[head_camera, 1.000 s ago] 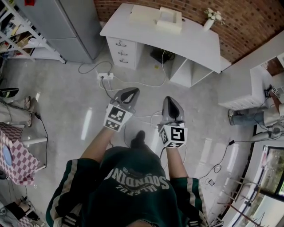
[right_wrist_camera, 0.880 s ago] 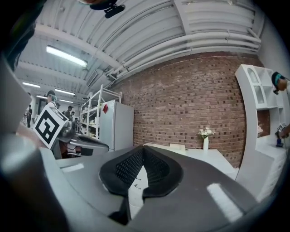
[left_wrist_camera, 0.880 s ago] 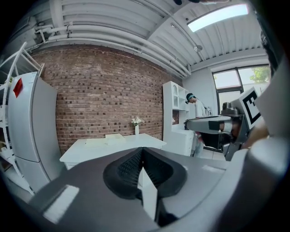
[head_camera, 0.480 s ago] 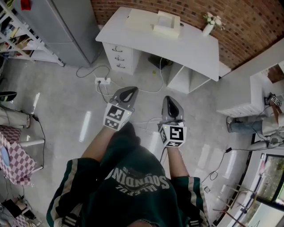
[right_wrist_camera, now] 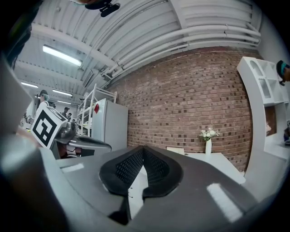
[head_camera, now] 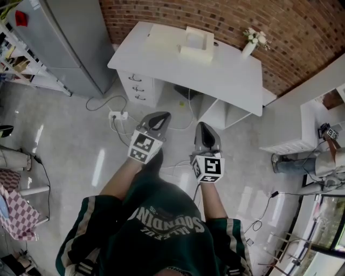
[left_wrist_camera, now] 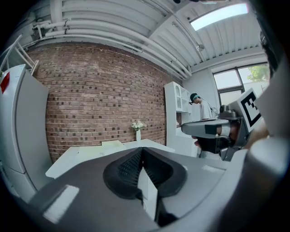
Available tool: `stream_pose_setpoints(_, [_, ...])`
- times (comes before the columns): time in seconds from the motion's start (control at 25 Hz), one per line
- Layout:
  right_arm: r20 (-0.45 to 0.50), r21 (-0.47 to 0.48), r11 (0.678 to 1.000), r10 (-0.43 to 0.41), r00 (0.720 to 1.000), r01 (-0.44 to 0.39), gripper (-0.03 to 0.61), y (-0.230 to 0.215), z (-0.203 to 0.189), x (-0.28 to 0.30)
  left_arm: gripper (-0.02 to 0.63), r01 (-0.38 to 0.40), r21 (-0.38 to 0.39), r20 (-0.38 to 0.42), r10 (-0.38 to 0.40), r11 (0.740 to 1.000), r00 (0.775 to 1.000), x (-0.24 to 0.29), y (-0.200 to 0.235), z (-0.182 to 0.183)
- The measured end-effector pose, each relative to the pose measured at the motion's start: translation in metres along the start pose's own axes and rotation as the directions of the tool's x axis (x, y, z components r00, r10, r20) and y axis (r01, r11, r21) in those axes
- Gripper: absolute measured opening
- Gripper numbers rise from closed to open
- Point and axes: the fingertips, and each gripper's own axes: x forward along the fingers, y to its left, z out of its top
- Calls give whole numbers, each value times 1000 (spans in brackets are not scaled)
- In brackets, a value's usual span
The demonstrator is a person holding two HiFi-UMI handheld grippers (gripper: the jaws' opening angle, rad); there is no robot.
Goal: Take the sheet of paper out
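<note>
**Approach to the desk, both tongs shut and empty**

You stood on the floor well apart from the white desk at the brick wall, and both tongs pointed toward it. The left gripper had its jaws pressed together with nothing between them. The right gripper was the same: fully closed, holding nothing. The sheet of paper itself could not be made out from so far. Most probably it sat in or on the pale box at the back of the desk, near the vase with flowers.

The step in hand, as I judge it, was to come near the desk, so the grip was not yet the matter. To do it well, you needed to watch the cables and the power strip on the floor, because they lay between you and the desk. It was better to arrive in front of the box, not in front of the drawers, so that the tongs could reach it straight. Before reaching, you had to open one pair of jaws, since shut jaws cannot take a thin sheet. Then you had to take the sheet by its free edge and pull it flat, so that it would not fold or tear.
</note>
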Motion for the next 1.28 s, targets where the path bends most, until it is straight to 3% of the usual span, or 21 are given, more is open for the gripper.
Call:
stream_pose_setpoints(0.68, [-65,33,997,-74,995,76,0,-97,21,230,11,72,-16,-14,-72,997,997,190,169,37])
stream_pose_setpoints(1.28, [-82,31,993,-111,990,114,0,-134,37,333,11,137,-28,-38,-138,990,990,276,237,47])
